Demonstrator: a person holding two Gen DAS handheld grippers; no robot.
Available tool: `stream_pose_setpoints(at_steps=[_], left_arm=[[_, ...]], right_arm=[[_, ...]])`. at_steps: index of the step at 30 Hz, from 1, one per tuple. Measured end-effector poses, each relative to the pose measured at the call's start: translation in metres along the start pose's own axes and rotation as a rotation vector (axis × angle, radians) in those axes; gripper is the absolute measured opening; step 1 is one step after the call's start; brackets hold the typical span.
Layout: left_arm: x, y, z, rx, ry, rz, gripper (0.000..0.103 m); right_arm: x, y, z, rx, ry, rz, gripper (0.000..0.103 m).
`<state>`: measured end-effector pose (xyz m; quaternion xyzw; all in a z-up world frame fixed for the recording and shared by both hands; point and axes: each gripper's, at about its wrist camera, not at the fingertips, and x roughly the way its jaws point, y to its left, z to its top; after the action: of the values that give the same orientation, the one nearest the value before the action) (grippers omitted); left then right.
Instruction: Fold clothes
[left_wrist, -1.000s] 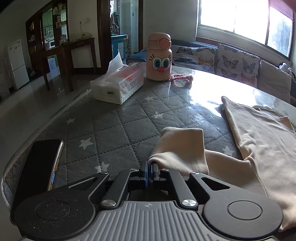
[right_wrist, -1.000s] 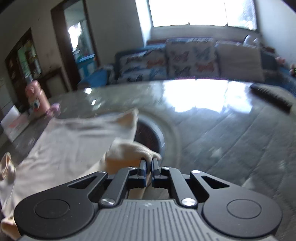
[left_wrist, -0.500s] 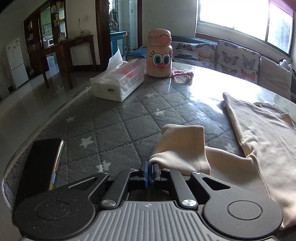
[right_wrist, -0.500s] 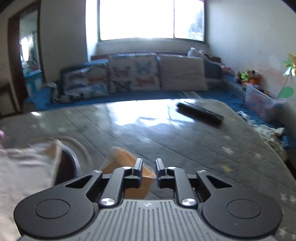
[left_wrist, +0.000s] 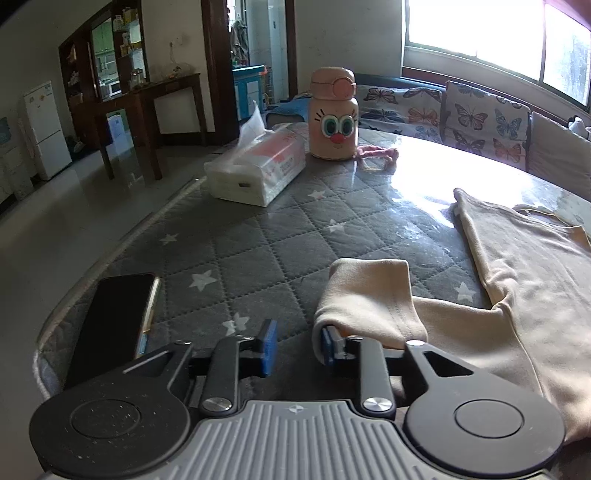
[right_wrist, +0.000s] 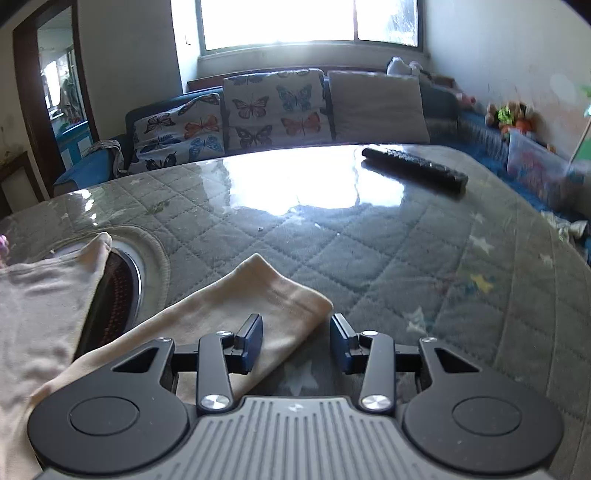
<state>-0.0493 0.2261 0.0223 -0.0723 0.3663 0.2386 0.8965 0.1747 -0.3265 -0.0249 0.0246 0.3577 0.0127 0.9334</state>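
Note:
A beige long-sleeved shirt (left_wrist: 524, 266) lies spread on the quilted grey table. Its left sleeve (left_wrist: 369, 295) lies flat in front of my left gripper (left_wrist: 299, 347), which is open; the cuff edge drapes against the right pad. In the right wrist view the other sleeve (right_wrist: 255, 302) lies flat on the table, its cuff between the fingers of my open right gripper (right_wrist: 297, 345). The shirt's body (right_wrist: 40, 295) shows at the left there.
A black phone (left_wrist: 110, 321) lies at the table's near left edge. A tissue pack (left_wrist: 255, 173), a pink face bottle (left_wrist: 333, 114) and a pink hair tie (left_wrist: 376, 155) stand at the back. A black remote (right_wrist: 413, 170) lies far right. A round inset (right_wrist: 122, 280) sits by the shirt.
Both grippers have opened and let go of the sleeves. The right gripper swung right and laid its sleeve out flat. The left gripper has stayed in place.

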Motion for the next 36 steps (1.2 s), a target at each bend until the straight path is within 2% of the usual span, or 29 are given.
stream_pose_setpoints(at_steps=[1,2,3,4,11,18,19,20,23,25,27,31,32,34,36], left_arm=[[-0.002,0.001,0.000,0.000,-0.002,0.003,0.034],[-0.004,0.001,0.000,0.001,-0.005,0.005,0.035],[-0.005,0.002,0.000,0.002,-0.009,0.007,0.038],[-0.007,0.003,0.000,0.003,-0.012,0.010,0.040],[-0.006,0.010,0.002,-0.023,-0.013,0.025,0.044],[0.007,0.021,-0.001,-0.103,0.026,0.025,0.050],[0.006,0.017,-0.003,-0.070,0.013,0.028,0.050],[0.005,0.013,-0.004,-0.036,-0.001,0.033,0.052],[0.003,-0.002,-0.009,0.093,-0.048,0.067,0.064],[0.004,-0.007,-0.011,0.143,-0.062,0.082,0.073],[0.006,-0.009,-0.014,0.173,-0.063,0.085,0.078],[0.008,-0.015,-0.019,0.217,-0.071,0.082,0.092],[0.008,-0.016,-0.020,0.225,-0.076,0.077,0.093],[0.009,-0.020,-0.021,0.240,-0.087,0.074,0.097],[0.012,-0.021,-0.019,0.242,-0.100,0.083,0.097]], right_arm=[[0.000,0.001,0.000,0.000,-0.002,-0.001,0.029],[-0.001,0.002,0.000,-0.008,-0.006,-0.008,0.016],[-0.003,0.003,0.000,-0.022,-0.010,-0.018,0.010],[-0.004,0.003,0.000,-0.031,-0.013,-0.026,0.008],[-0.021,-0.012,-0.014,-0.062,-0.019,-0.115,0.004],[-0.043,-0.038,-0.029,0.001,-0.006,-0.162,0.006],[-0.044,-0.039,-0.030,0.002,-0.005,-0.168,0.007],[-0.046,-0.040,-0.030,0.006,-0.006,-0.175,0.013],[-0.050,-0.041,-0.028,0.018,-0.014,-0.183,0.018],[-0.054,-0.037,-0.027,0.015,-0.023,-0.172,0.021],[-0.058,-0.031,-0.025,0.006,-0.030,-0.154,0.035],[-0.062,-0.007,-0.023,-0.049,-0.032,-0.094,0.052],[-0.061,0.000,-0.024,-0.066,-0.033,-0.078,0.058],[-0.058,0.014,-0.024,-0.094,-0.029,-0.050,0.062],[-0.051,0.026,-0.025,-0.109,-0.018,-0.026,0.071]])
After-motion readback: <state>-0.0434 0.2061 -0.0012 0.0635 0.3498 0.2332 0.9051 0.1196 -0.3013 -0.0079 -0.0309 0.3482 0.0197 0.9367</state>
